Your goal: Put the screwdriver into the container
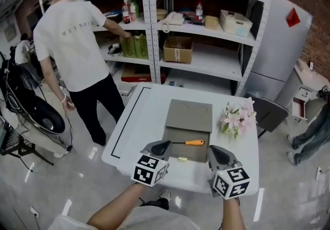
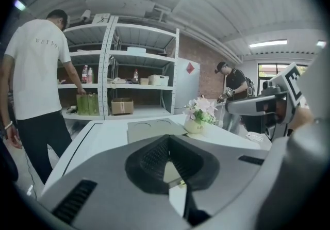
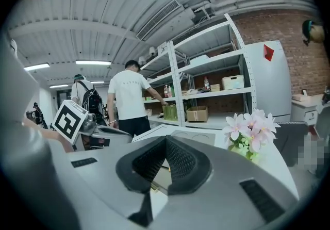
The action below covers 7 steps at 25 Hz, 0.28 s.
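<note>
A screwdriver [image 1: 188,143] with an orange handle and a thin shaft lies crosswise on the near part of a flat grey container [image 1: 188,114] in the middle of the white table [image 1: 139,115]. My left gripper [image 1: 166,145] is shut, its tip right at the bare end of the shaft; I cannot tell whether they touch. My right gripper [image 1: 215,150] hovers shut and empty just right of the container's near corner. In the left gripper view the jaws [image 2: 167,138] meet with nothing between them, and the container [image 2: 154,128] lies beyond. The right gripper [image 3: 166,138] looks the same.
A small brass piece [image 1: 182,159] lies on the table at the container's near edge. A pot of pink flowers [image 1: 237,118] stands to its right. A person in a white shirt [image 1: 75,48] stands at the metal shelves [image 1: 196,22] behind the table. A dark chair [image 1: 270,113] is at the right.
</note>
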Available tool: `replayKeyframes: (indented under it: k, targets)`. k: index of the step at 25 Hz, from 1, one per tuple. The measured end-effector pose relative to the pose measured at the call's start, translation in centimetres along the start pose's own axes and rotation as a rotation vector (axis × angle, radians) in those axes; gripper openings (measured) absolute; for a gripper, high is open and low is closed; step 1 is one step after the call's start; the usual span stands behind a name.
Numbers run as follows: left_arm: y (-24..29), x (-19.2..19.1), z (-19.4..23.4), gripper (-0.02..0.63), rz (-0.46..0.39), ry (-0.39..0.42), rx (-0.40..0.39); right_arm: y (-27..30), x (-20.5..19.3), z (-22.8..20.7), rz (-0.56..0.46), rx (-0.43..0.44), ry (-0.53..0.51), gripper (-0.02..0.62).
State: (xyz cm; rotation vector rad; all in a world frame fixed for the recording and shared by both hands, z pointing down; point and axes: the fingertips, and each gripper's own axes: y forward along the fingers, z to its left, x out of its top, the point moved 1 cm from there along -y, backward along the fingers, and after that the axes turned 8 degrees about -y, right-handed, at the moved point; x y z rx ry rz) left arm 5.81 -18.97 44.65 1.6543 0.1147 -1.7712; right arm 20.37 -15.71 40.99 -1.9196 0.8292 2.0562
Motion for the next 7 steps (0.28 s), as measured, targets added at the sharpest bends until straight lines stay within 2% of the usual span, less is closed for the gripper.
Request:
replayKeyframes:
  k: [7]
  targets:
    - [0.64,-0.60,-0.34,0.005,0.010,-0.009,-0.003,-0.35,-0.66,-0.78,0.012,-0.007,0.002,0.004]
